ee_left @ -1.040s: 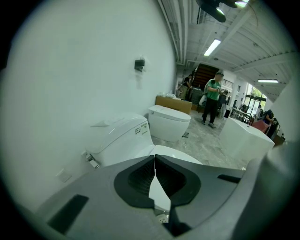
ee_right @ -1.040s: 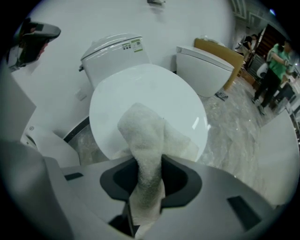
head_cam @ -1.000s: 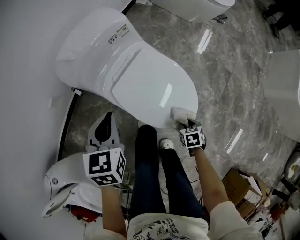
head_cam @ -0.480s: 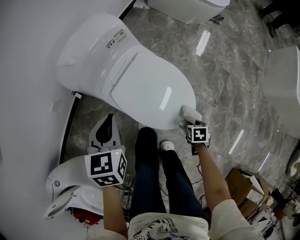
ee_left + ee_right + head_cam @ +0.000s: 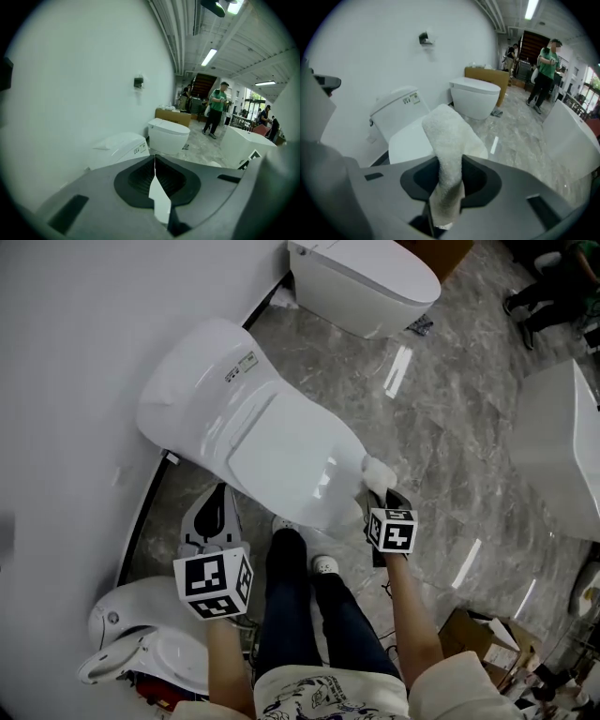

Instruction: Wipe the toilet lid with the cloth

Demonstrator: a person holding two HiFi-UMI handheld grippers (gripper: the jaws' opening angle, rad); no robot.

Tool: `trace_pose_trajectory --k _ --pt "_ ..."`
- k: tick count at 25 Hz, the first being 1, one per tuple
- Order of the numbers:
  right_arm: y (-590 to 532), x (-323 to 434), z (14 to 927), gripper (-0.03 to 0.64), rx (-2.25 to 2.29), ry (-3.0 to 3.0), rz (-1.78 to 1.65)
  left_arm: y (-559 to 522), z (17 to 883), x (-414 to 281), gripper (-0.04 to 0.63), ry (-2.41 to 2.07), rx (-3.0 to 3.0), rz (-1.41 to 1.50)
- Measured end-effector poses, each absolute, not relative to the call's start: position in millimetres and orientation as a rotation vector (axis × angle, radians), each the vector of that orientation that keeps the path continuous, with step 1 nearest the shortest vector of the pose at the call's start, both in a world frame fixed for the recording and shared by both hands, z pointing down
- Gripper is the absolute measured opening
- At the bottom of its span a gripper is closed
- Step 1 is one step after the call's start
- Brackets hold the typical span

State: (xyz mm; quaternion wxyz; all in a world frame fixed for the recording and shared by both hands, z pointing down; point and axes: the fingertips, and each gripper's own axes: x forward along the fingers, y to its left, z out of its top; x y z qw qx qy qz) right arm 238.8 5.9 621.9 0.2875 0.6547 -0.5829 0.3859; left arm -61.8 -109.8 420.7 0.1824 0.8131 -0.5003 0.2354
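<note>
At the far left, a white fixture sat low by the wall, its inside too unclear for me to say what it held. Just above it I held my left tongs off the toilet, their jaws pressed together along one seam with nothing between them.

The closed toilet lid lay across the middle, slanting from the tank down toward my legs. The white cloth sat at the lid's front right edge, bunched and standing up out of my right tongs, whose jaws were clamped on its lower end. From those tongs' own view the cloth rose thick and folded over at the top, with the lid behind it.

Farther right, on the grey marble floor, stood a cardboard box; I could not make out its contents.
</note>
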Motion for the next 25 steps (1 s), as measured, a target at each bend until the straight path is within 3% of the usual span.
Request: trace_pose_trajectory --k 14,25 --pt "-87.9 221.3 304.5 0.106 2.023 -1.995 0.518 -125.8 228.3 -56.1 0.009 -1.637 2.483 0.373" --pt "-64.9 176.7 153.5 0.106 2.073 -2.229 0.263 -86.3 114.7 -70.5 0.009 -1.775 2.569 0.192"
